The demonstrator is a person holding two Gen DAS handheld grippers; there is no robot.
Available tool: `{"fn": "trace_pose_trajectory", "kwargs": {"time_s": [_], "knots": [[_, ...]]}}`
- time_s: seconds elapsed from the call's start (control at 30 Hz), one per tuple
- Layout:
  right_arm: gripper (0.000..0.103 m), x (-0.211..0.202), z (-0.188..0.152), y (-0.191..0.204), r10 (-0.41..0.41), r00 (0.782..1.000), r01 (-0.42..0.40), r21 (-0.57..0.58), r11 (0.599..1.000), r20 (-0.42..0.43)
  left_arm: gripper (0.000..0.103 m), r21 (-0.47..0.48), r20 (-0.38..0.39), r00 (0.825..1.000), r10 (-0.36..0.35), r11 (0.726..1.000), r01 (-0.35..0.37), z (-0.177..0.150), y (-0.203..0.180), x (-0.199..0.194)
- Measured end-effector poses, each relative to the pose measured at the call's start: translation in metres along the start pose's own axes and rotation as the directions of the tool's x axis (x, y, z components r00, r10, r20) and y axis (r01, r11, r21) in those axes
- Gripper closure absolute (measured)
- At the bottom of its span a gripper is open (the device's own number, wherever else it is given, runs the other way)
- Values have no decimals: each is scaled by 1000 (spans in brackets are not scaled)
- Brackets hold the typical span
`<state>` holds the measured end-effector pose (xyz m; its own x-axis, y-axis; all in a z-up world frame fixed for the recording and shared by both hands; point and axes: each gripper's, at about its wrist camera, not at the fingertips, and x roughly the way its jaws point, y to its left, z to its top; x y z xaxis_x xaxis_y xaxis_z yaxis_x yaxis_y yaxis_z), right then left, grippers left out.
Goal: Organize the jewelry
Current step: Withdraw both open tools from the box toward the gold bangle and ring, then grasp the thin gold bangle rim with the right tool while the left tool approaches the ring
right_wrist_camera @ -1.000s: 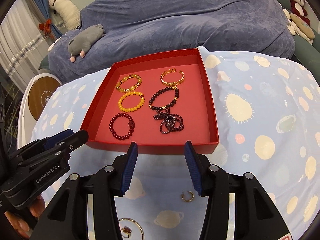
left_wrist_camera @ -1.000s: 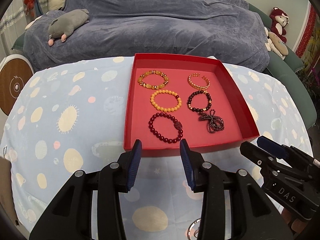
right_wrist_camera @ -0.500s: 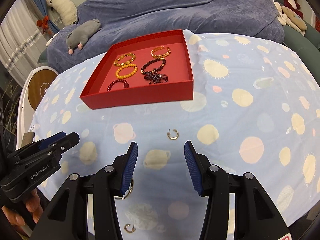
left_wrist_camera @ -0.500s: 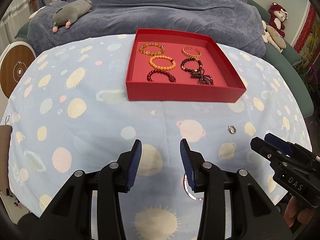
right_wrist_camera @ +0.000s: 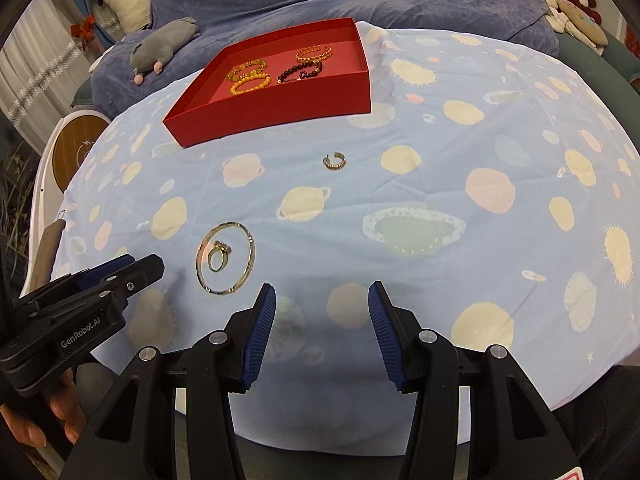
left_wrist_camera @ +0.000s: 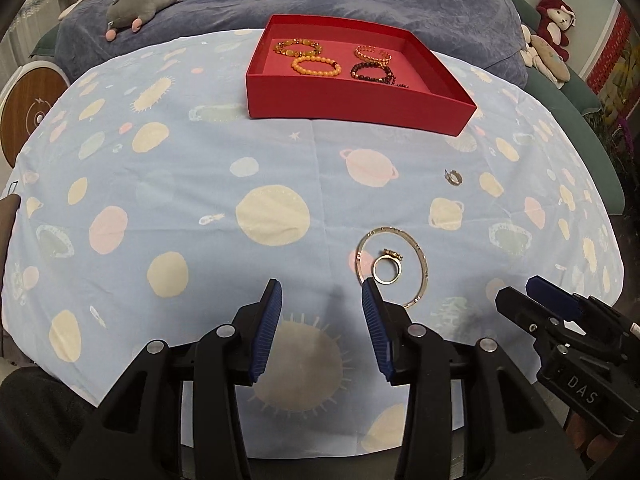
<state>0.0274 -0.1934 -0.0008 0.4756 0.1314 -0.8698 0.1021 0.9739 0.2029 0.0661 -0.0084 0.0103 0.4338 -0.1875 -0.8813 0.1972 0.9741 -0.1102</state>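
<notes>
Both tongs hang above the near edge of the table with nothing between their fingers. On the left gripper [left_wrist_camera: 322,308] the blue pads stand wide apart over a pale sun printed on the cloth. On the right gripper [right_wrist_camera: 322,304] the pads are spread just as wide.

A thin gold bangle [left_wrist_camera: 392,266] lies flat on the blue planet-print tablecloth [left_wrist_camera: 200,184], just ahead of the left gripper's right finger, whose tip overlaps the bangle's near rim in the left view; whether they touch cannot be told. A gold ring [left_wrist_camera: 387,269] with a small setting lies inside the bangle's loop. Farther out, a small gold hoop earring [left_wrist_camera: 454,177] sits alone on the cloth, between the bangle and the box.

At the far side of the table rests a red box [left_wrist_camera: 352,98], open at the top. It holds several bead bracelets: an orange one [left_wrist_camera: 316,66], an amber one [left_wrist_camera: 298,46], a gold one [left_wrist_camera: 372,53] and a dark one [left_wrist_camera: 370,72].

A grey plush toy [left_wrist_camera: 144,2] lies on the blue-covered sofa behind.
</notes>
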Motion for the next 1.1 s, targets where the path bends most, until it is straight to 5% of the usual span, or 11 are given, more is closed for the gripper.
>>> {"fn": "trace_pose_trajectory", "kwargs": {"time_s": [0.5,1.1], "knots": [[60,25,15,31,42,999,-44,-49,998,-27,59,-22,14,999,37,999,-36,-4,14,-1],[100,57,27,57,24,998,-32,-137,990,-60,59,-49,1,999,49,998,-49,-4,29,6]]}}
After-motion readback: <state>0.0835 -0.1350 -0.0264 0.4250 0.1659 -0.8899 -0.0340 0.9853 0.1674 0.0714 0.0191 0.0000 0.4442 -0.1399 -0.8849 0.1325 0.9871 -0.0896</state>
